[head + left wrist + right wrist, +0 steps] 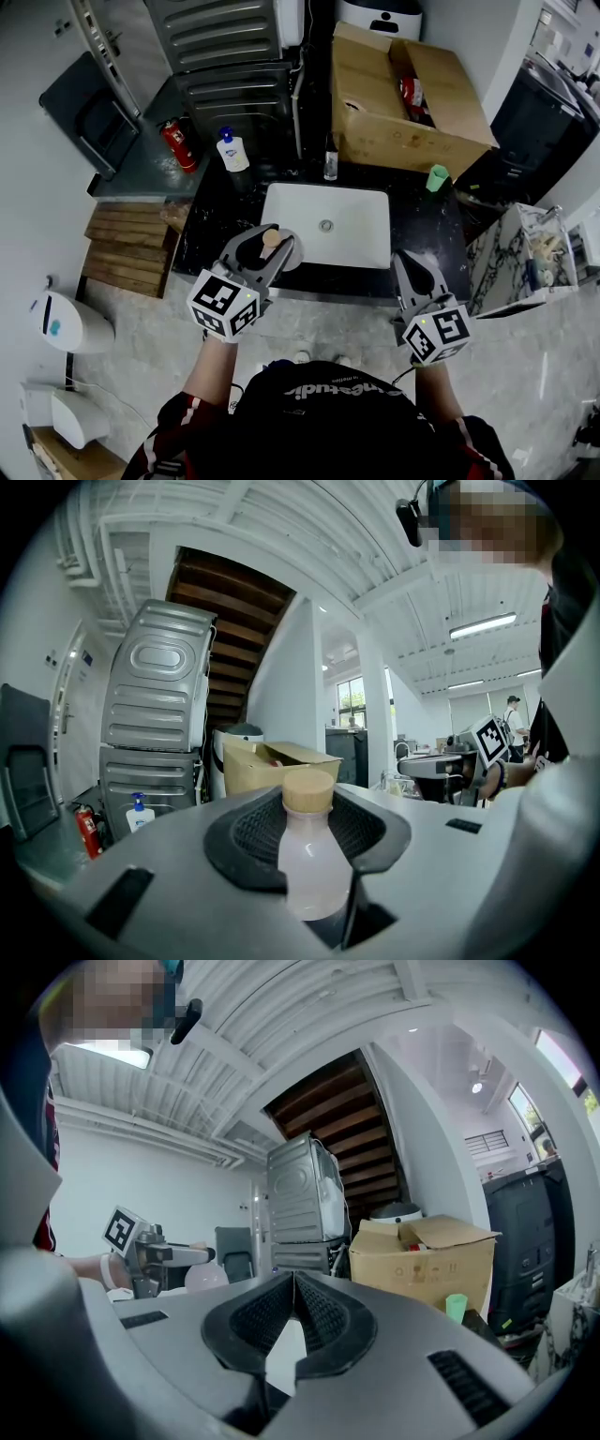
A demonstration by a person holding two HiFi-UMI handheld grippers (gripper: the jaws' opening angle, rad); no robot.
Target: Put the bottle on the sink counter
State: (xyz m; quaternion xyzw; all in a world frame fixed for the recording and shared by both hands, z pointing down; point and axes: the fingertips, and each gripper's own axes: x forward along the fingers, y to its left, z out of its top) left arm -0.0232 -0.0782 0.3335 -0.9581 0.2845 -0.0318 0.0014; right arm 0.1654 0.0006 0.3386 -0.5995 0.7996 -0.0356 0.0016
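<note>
While left jaws grasp the bottle (271,239) at the black counter (220,206), right jaws are clenched.

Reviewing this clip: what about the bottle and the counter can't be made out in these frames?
- Base of the bottle: left gripper view, hidden behind the body of the left tongs.
- Whether the bottle touches the sink counter: head view looks steeply down, and the tongs cover it.
- Label on the soap dispenser: head view, too small.
</note>
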